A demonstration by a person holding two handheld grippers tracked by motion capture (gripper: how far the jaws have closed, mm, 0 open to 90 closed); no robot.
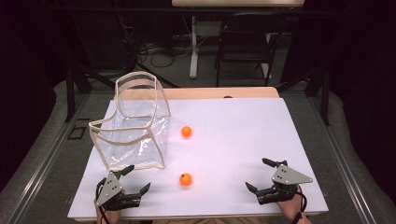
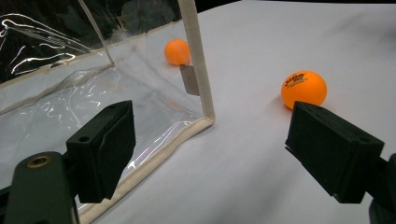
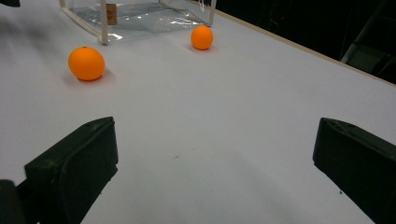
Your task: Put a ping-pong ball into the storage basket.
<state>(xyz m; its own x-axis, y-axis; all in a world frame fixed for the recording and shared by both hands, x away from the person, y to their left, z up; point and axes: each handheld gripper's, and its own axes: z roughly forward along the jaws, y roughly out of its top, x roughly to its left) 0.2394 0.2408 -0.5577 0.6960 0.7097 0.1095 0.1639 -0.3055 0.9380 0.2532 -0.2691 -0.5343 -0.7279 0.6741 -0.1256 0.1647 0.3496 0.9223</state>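
Left gripper (image 1: pixel 133 179): near left, jaws spread, empty.
Right gripper (image 1: pixel 266 175): near right, jaws wide apart, empty.
Near ball (image 1: pixel 186 179): on the white counter (image 1: pixel 243 140), between the grippers.
Far ball (image 1: pixel 187 131): just right of the clear bag (image 1: pixel 133 126).
Risk: a ball is round, so an off-centre pinch may send it rolling away.

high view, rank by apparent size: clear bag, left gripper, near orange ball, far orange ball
1. clear bag
2. left gripper
3. near orange ball and far orange ball: look alike, no ranking.
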